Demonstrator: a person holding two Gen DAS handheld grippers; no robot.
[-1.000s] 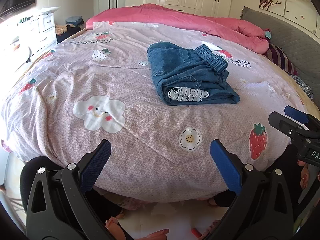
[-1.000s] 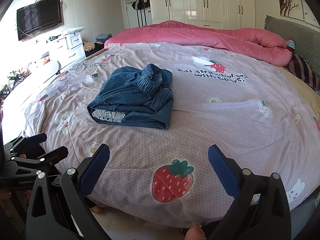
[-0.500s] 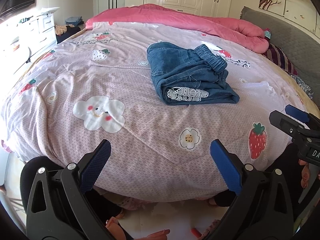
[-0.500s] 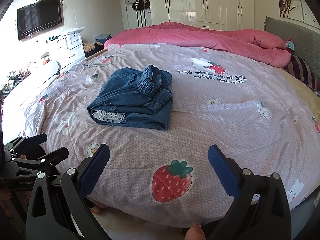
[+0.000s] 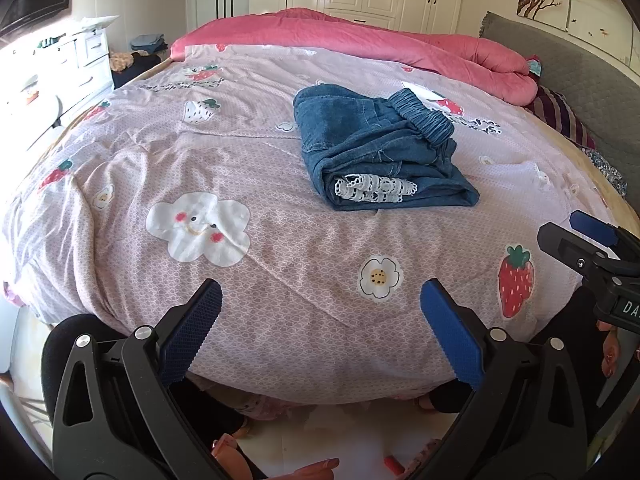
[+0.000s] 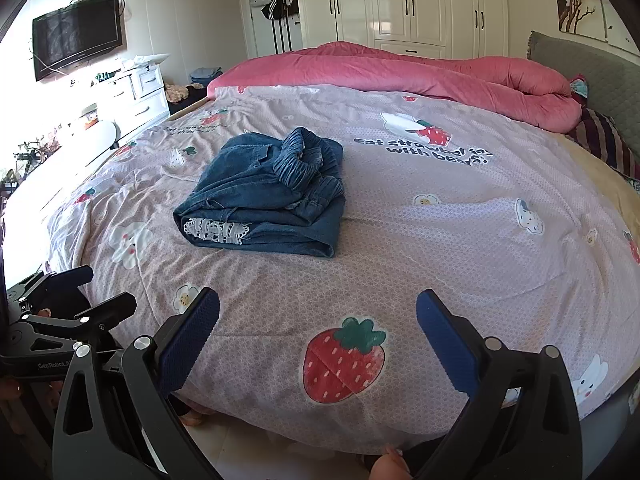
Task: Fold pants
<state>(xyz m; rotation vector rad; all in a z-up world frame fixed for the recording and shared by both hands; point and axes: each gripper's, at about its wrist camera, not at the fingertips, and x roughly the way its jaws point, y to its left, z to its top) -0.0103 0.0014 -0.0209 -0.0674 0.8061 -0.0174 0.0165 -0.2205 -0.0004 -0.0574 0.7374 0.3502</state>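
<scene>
Blue denim pants (image 5: 376, 148) (image 6: 268, 196) lie folded into a compact bundle on the pink patterned bedspread (image 5: 248, 184) (image 6: 460, 240). White lace trim shows at the near fold and the elastic waistband sits on top. My left gripper (image 5: 320, 304) hangs open over the bed's near edge, well short of the pants, holding nothing. My right gripper (image 6: 318, 312) is likewise open and empty above the strawberry print. Each gripper appears at the side of the other's view, the right gripper (image 5: 588, 240) and the left gripper (image 6: 72, 292).
A rolled pink duvet (image 6: 420, 68) lies along the far side of the bed. A grey headboard (image 5: 568, 72) and striped pillow (image 6: 604, 140) are at right. White drawers (image 6: 132, 96) and a wall television (image 6: 76, 36) stand at left. A person's feet (image 5: 240, 448) show on the floor below.
</scene>
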